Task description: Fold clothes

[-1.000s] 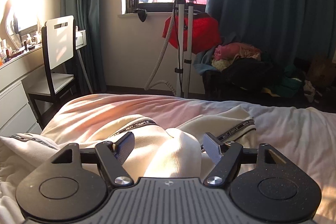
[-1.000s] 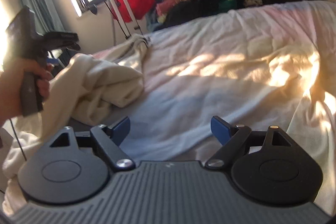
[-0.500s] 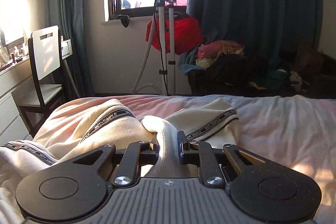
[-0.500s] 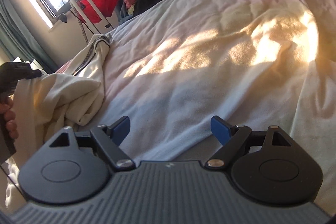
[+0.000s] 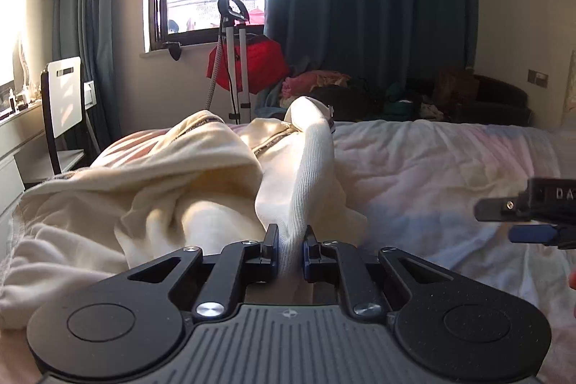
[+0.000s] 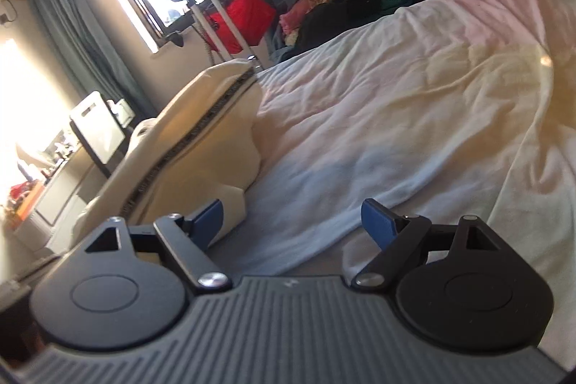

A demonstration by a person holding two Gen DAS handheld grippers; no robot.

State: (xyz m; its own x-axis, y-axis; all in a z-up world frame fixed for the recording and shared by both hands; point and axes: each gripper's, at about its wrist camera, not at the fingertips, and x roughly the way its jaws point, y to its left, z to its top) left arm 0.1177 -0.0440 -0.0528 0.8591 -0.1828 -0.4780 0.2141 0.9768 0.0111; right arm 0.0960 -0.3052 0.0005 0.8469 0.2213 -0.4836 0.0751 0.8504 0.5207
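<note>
Since a second ago the left hand-held gripper (image 5: pixel 290 249), then spread around a hump of cloth, has clamped onto it and drawn back, so a ribbed band of the cream garment (image 5: pixel 187 175) now stretches up taut from the heap; the right hand-held gripper (image 6: pixel 292 222) has swung in lower and nearer the cloth.

Nearest in the left view, the jaws are pressed together on the ribbed band (image 5: pixel 309 175), pinching it. Just beyond, the rest of the garment lies bunched on the bed (image 5: pixel 450 161), with a dark lettered trim (image 6: pixel 201 128) running along one raised fold. In the right view the jaws stand spread with nothing between them, the left finger just beside the garment's near edge; from the left view that gripper shows at the right border (image 5: pixel 532 222), low over the sheet.

The garment is crumpled, not flat, so I judge the step to be spreading it out for folding. To do it well, hold the pinch firm on the rib, take a second edge well apart from the first with the free gripper, and draw both outward evenly so the cloth flattens without dragging the sheet.

Farther back stand a white chair (image 5: pixel 64 96), a red bag (image 5: pixel 259 67) under the window, and a pile of clothes (image 5: pixel 324 81) before the curtain.
</note>
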